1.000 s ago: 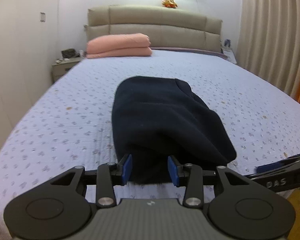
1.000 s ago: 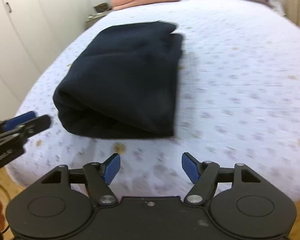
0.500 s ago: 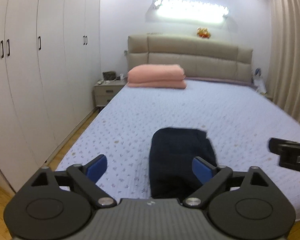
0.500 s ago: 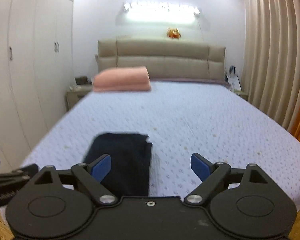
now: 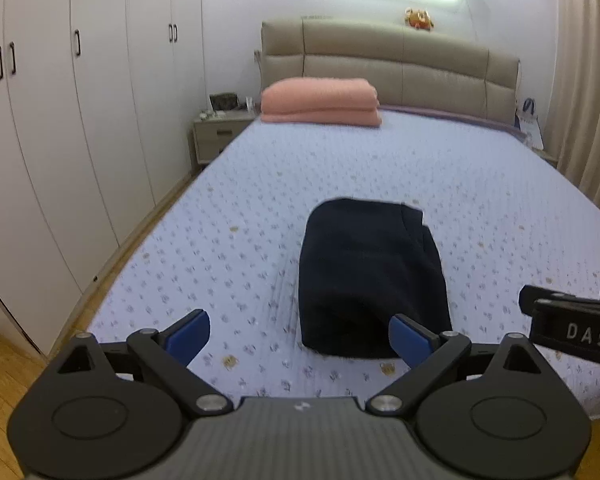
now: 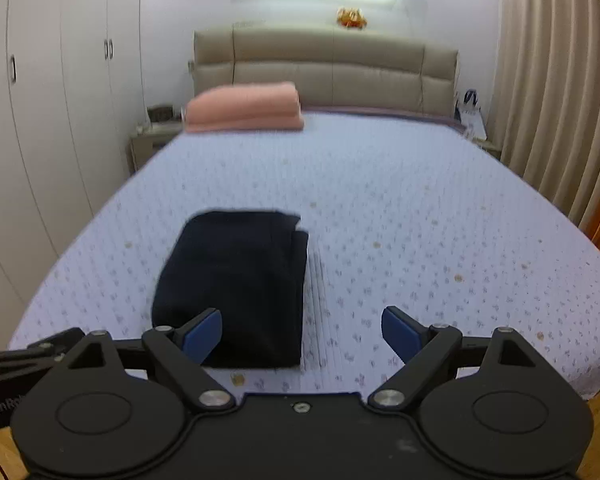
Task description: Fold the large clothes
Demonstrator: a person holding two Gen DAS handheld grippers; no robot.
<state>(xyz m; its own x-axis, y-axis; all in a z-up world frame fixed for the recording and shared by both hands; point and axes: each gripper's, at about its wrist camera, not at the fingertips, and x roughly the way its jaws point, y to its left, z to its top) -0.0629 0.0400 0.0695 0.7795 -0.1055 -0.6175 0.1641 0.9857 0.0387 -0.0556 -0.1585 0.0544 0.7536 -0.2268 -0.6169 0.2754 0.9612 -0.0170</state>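
The bed (image 5: 380, 184) fills both views, its pale flowered cover running from the near edge up to a padded headboard (image 5: 392, 68). White wardrobes (image 5: 60, 128) line the left wall and a pleated curtain (image 6: 556, 92) hangs on the right. A folded pink blanket (image 5: 320, 102) lies at the head of the bed, left of centre, with a nightstand (image 5: 216, 136) beside it. The garment (image 5: 370, 280), dark navy and folded into a thick oblong, lies on the cover near the foot of the bed; its long axis runs along the bed's length, the rounded fold end toward the cameras and the layered open edges on its right side and far end. The left gripper (image 5: 300, 330) stands wide with nothing between its blue pads, clear of the cloth, though its right pad overlaps the garment's near end in the picture. The right gripper (image 6: 302, 330) is equally wide and holds nothing, its left pad likewise only overlapping the garment. The left view shows more wardrobe doors and the floor along the bed, and the right gripper's tip at its right edge; the right view shows the curtain in full, more cover to the garment's right, and the left gripper's tip at its left edge. A small orange toy (image 6: 351, 17) sits on the headboard.
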